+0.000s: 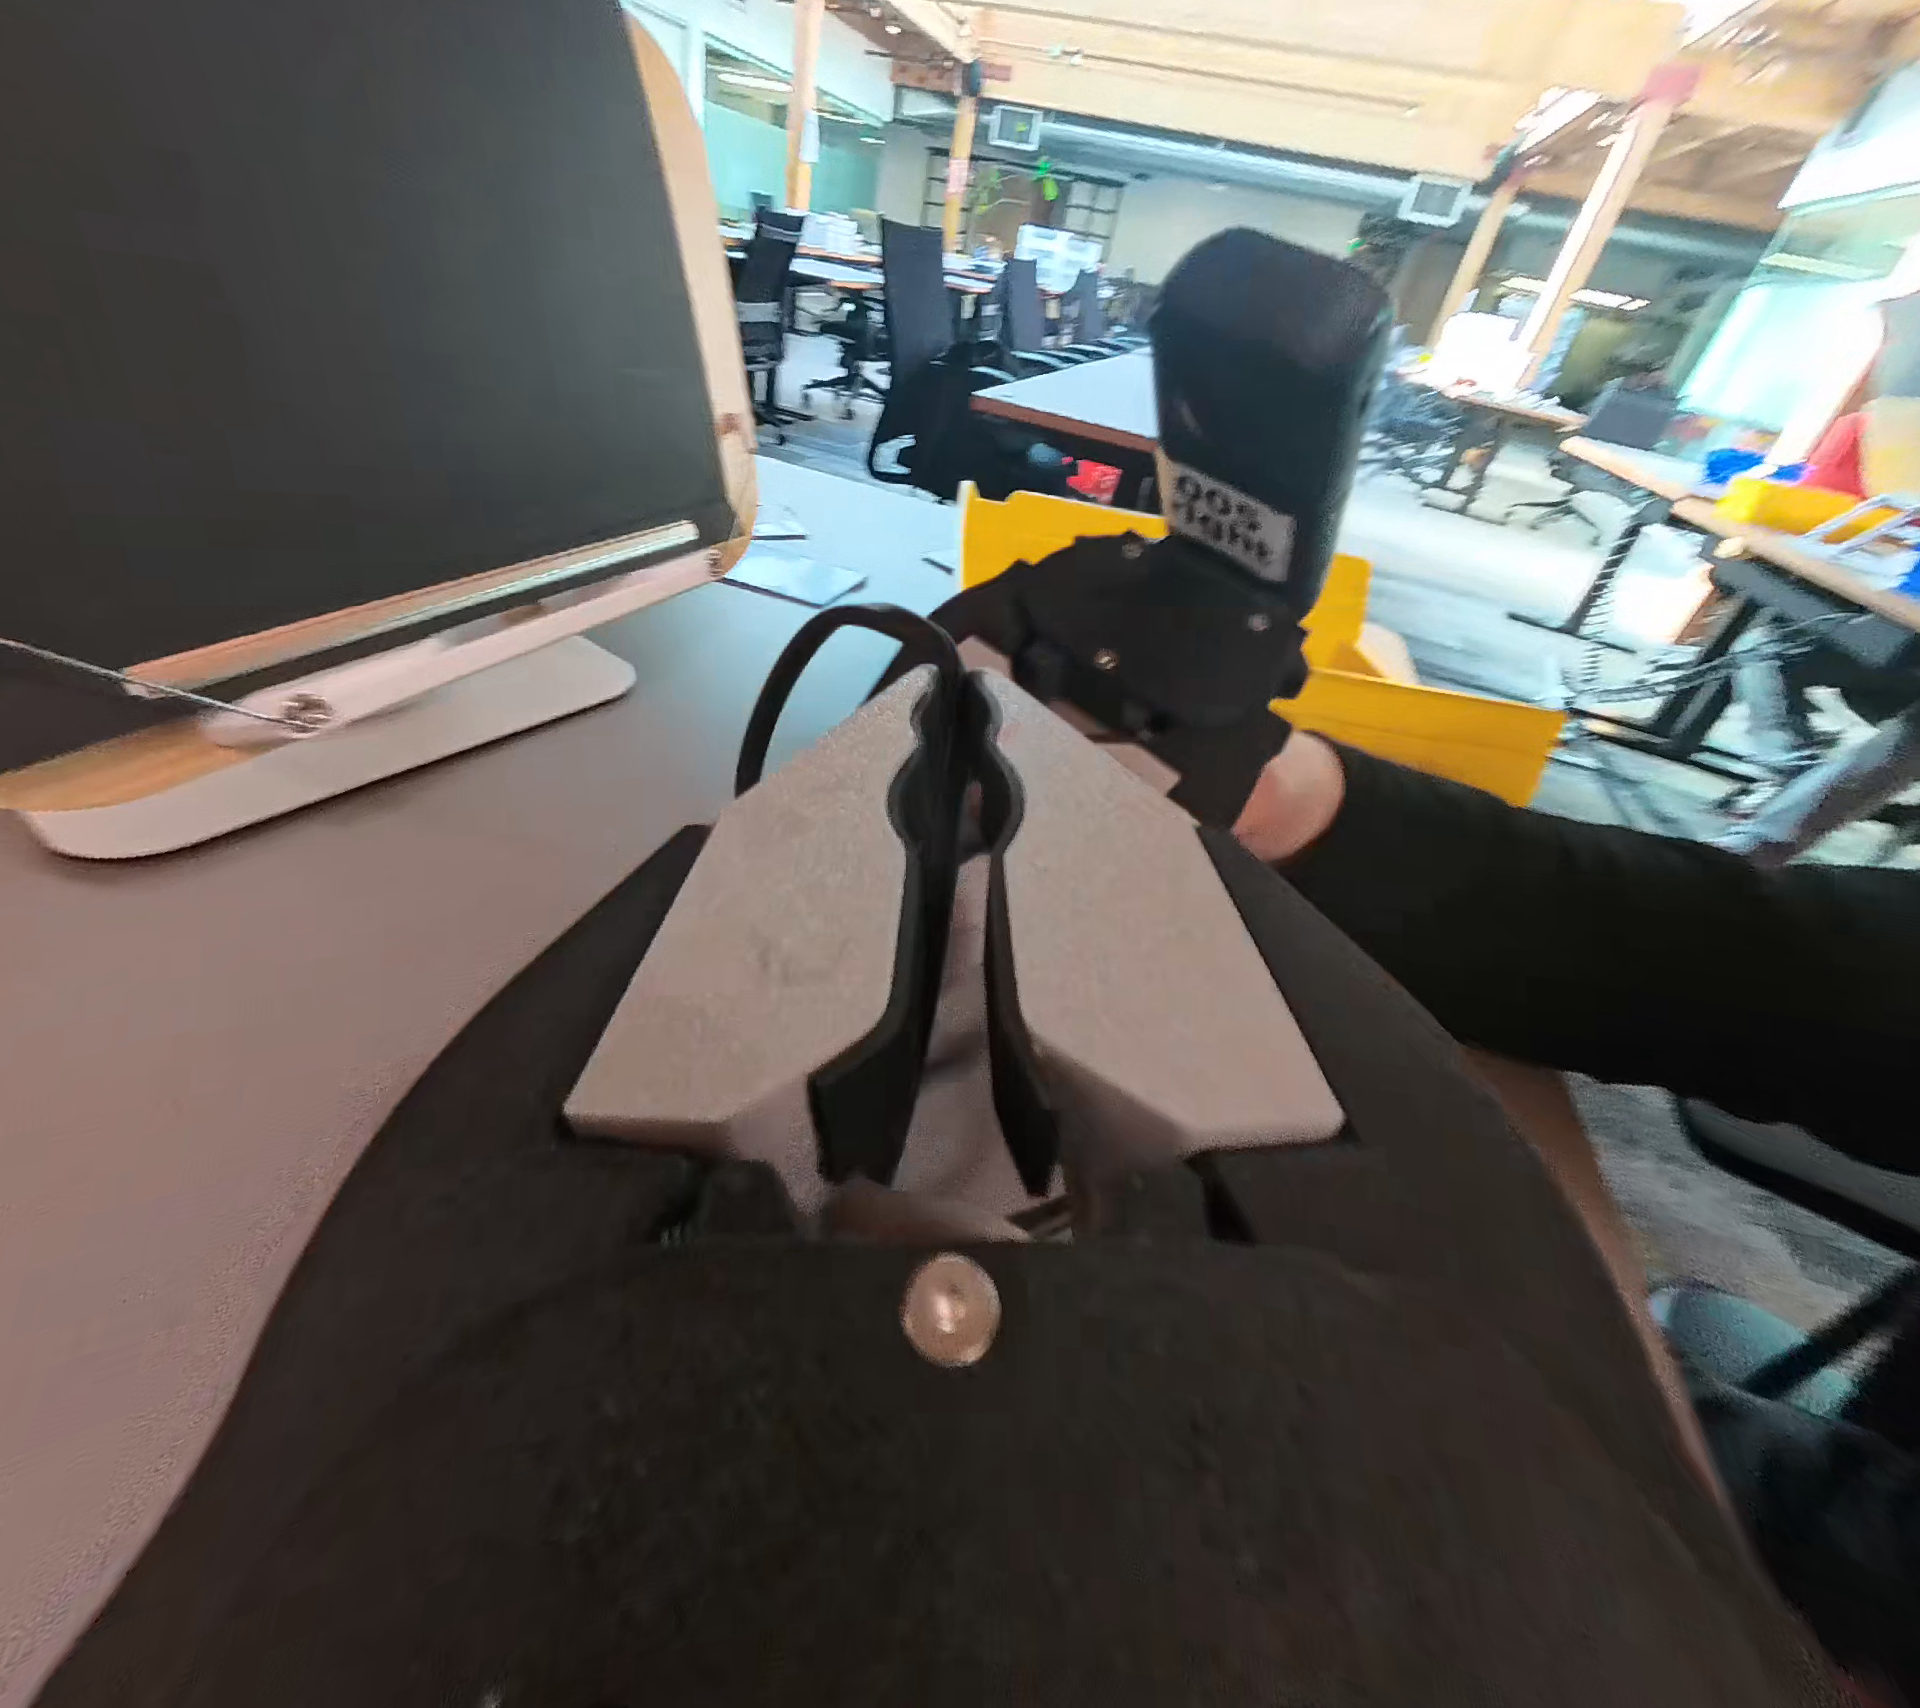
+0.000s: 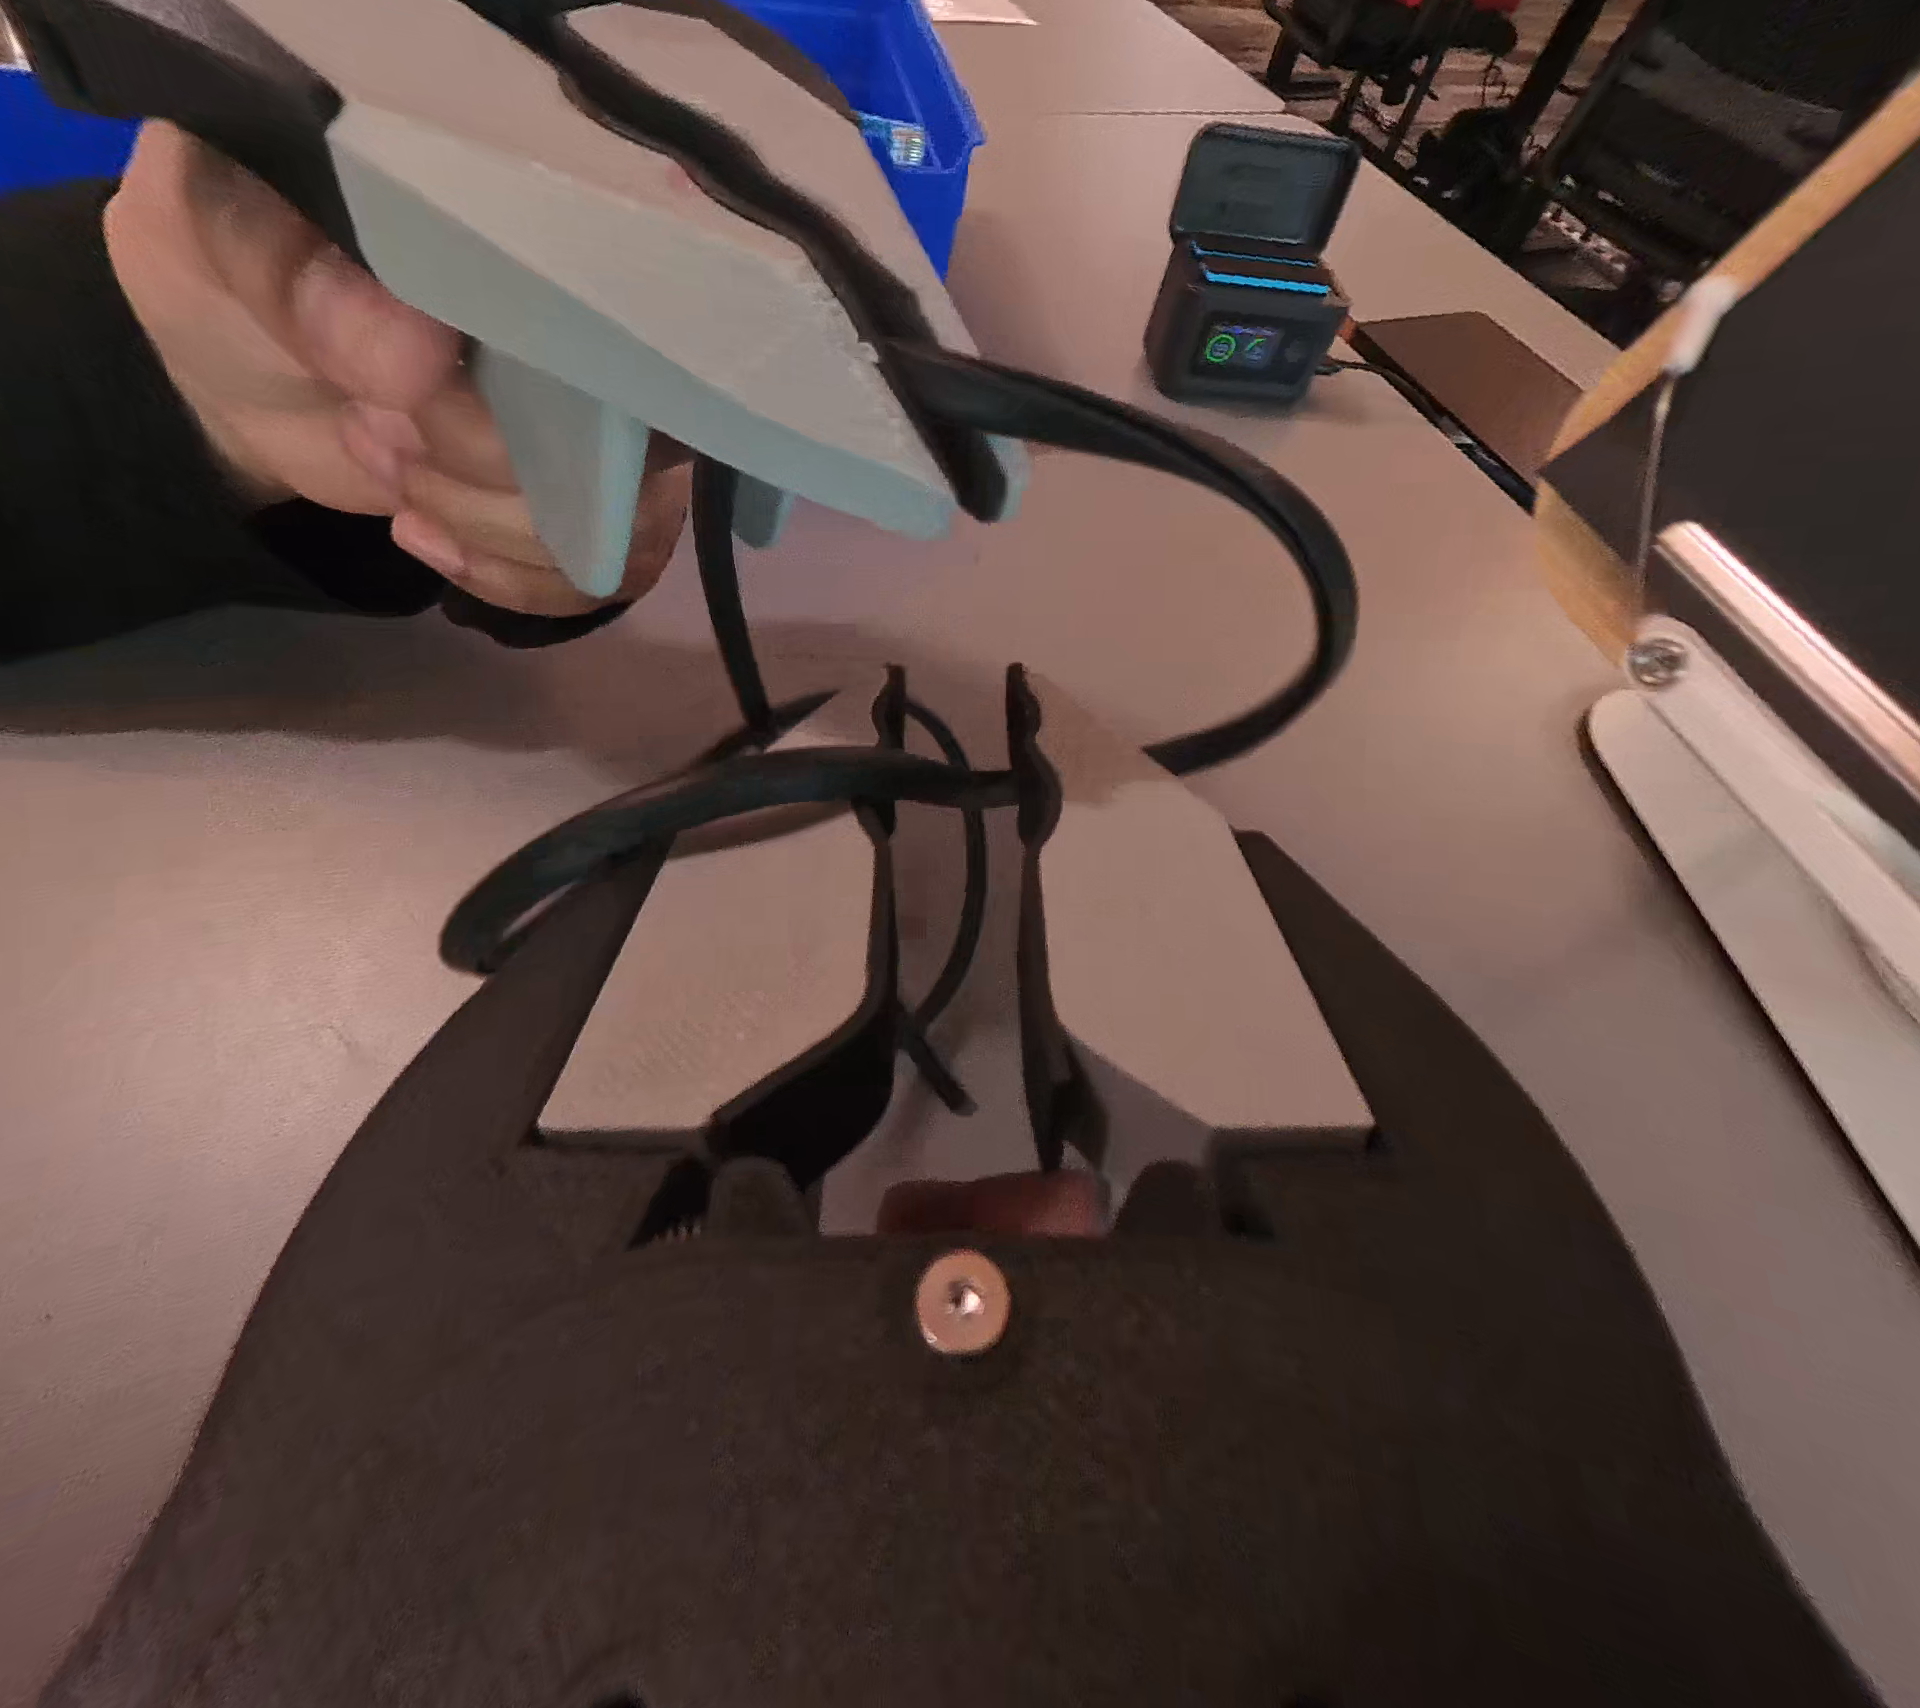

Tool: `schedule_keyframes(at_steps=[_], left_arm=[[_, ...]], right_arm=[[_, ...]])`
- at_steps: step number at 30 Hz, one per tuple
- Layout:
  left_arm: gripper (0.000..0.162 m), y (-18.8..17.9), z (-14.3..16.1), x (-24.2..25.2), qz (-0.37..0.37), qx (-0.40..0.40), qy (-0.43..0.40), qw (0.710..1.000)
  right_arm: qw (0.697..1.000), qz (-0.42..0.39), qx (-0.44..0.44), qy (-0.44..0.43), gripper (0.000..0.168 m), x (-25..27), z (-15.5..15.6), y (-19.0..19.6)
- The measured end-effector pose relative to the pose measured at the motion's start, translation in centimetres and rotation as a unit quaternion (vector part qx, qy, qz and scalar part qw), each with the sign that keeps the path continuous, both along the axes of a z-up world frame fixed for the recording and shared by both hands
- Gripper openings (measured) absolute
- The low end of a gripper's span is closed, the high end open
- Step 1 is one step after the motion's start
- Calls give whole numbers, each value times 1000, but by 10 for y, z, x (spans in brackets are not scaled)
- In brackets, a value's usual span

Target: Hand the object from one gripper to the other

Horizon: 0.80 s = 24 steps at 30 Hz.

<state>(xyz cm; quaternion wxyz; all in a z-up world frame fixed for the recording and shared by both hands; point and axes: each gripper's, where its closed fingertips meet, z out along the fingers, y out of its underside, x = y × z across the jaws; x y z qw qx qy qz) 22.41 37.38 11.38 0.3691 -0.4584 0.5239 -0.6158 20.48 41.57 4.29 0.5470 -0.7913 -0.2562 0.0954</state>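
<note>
Risk: my left gripper (image 2: pixel 961 453) pinches the black cable (image 2: pixel 1247 495) tight, right gripper (image 2: pixel 956 785) gapes around it; early release drops it.

Black zip tie (image 2: pixel 1226 453), long and thin, bent into an S-curve above the table: one end is pinched at upper left, the other is threaded low, centre.

Two grippers (image 2: pixel 961 723), one cable tie (image 2: pixel 1195 495)
</note>
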Motion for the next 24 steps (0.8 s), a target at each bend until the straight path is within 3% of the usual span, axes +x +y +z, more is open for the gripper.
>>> schedule_keyframes(at_steps=[8, 14, 15, 16, 21, 24], left_arm=[[1, -6, -2, 1, -31, -33, 9, 999], [0, -8, -5, 4, -33, -41, 14, 999], [0, -9, -6, 4, -34, -41, 15, 998], [0, -10, -6, 4, -37, -42, 15, 998], [1, -8, -4, 3, -38, -51, 14, 998], [4, 2, -5, 1, -20, -45, 18, 999]], right_arm=[[995, 85, -21, 50, 24, -38, -6, -9], [991, 120, -39, 43, 46, -51, -17, -14], [991, 118, -40, 41, 44, -52, -19, -13], [993, 106, -38, 36, 28, -50, -20, -10], [992, 102, -32, 69, 22, -53, -15, -5], [995, 82, -33, 48, 5, -45, -18, -3]])
